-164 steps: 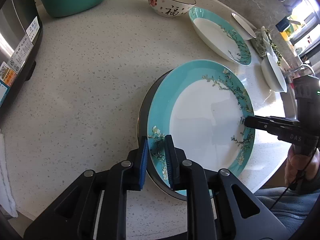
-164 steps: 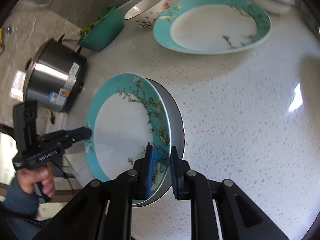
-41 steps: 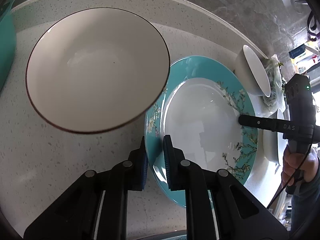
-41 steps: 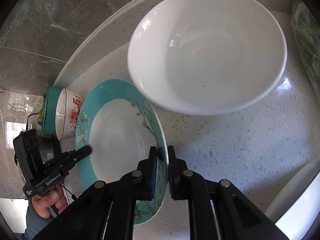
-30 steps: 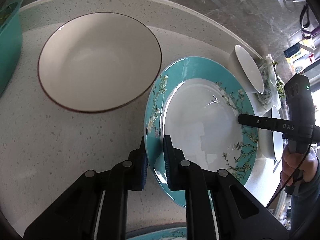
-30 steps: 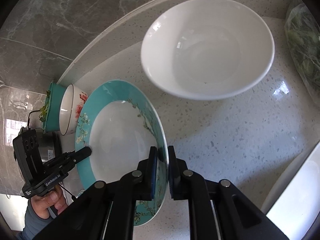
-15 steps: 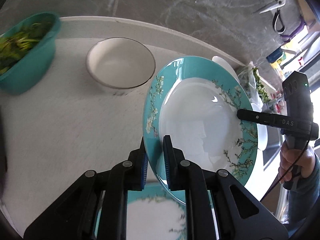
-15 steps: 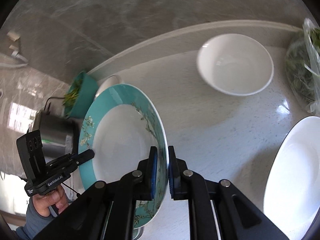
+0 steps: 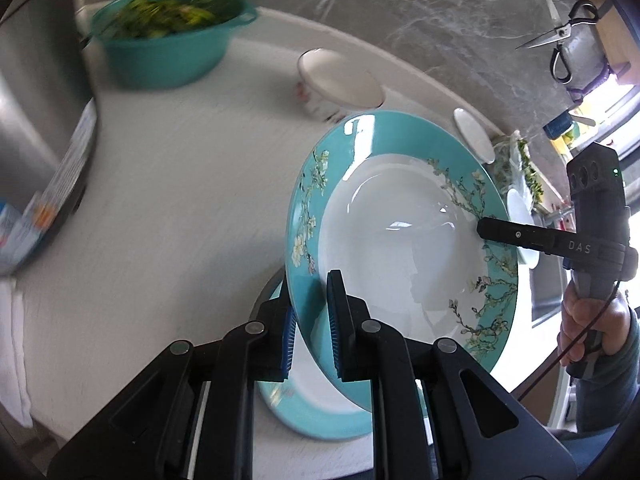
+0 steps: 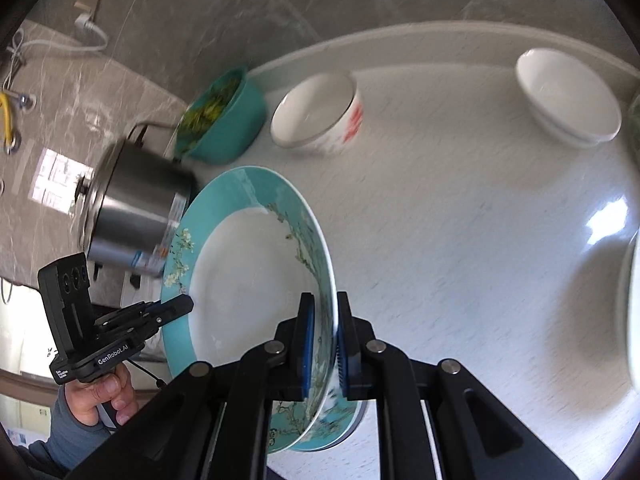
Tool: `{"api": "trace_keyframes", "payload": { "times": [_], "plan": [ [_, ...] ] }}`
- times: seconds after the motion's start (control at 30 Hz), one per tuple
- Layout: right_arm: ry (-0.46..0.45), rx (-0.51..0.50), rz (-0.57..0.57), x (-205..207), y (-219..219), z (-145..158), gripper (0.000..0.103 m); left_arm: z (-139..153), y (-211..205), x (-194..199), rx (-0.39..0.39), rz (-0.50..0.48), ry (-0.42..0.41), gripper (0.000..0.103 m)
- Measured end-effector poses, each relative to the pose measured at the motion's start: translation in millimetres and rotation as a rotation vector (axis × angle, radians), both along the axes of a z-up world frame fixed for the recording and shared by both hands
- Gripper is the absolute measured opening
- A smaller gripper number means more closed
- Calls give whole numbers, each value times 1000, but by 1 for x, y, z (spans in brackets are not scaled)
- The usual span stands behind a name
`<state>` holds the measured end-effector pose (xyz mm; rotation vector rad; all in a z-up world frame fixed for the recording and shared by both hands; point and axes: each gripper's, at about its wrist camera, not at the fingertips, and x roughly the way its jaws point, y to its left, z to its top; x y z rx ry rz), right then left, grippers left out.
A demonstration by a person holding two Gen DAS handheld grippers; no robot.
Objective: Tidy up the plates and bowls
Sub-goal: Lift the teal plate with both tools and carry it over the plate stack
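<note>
I hold a teal-rimmed plate with a white centre [image 9: 400, 248] in the air by both grippers. My left gripper [image 9: 311, 320] is shut on its near rim. My right gripper [image 10: 323, 344] is shut on the opposite rim of the same plate [image 10: 248, 272]; it also shows in the left wrist view [image 9: 484, 229]. A second teal plate [image 9: 316, 404] lies on the counter under the held one, on a dark plate. A flowered bowl [image 9: 340, 84] and a white bowl [image 10: 568, 100] stand farther back.
A teal basin of greens [image 9: 168, 32] stands at the back left, by a steel rice cooker [image 10: 128, 208]. A white plate edge [image 10: 634, 320] lies at the right. Scissors [image 9: 560, 36] hang on the marble wall. The white speckled counter [image 10: 460, 220] curves along the wall.
Both grippers have carried the held plate back from the bowls toward the counter's front. It now hangs over the second teal plate. The bowls look smaller and farther away.
</note>
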<state>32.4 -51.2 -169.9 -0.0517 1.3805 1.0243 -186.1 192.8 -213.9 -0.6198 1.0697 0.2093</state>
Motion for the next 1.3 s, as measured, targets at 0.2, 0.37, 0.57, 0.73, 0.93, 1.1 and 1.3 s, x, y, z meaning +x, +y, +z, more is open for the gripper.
{"api": "trace_keyframes", "payload": {
  "times": [0.2, 0.37, 0.57, 0.73, 0.93, 1.1, 1.3],
  "plan": [
    [39, -21, 13, -29, -3, -17, 12, -15, -5, -45, -25, 31, 28, 13],
    [38, -47, 6, -48, -5, -32, 12, -29, -14, -59, -4, 16, 43, 14],
    [13, -83, -34, -55, -16, -48, 12, -50, -28, -44, 17, -29, 69, 15],
    [-26, -114, -41, -59, -18, -56, 12, -68, -37, -30, 53, -54, 88, 17],
    [-123, -155, -6, -69, -15, -57, 16, -75, -42, -16, 127, -72, 112, 19],
    [-230, -193, 40, -81, -6, -57, 17, -78, -47, -15, 198, -74, 122, 21],
    [-413, -301, 104, -98, 6, -58, 25, -74, -57, -13, 274, -95, 119, 22]
  ]
}}
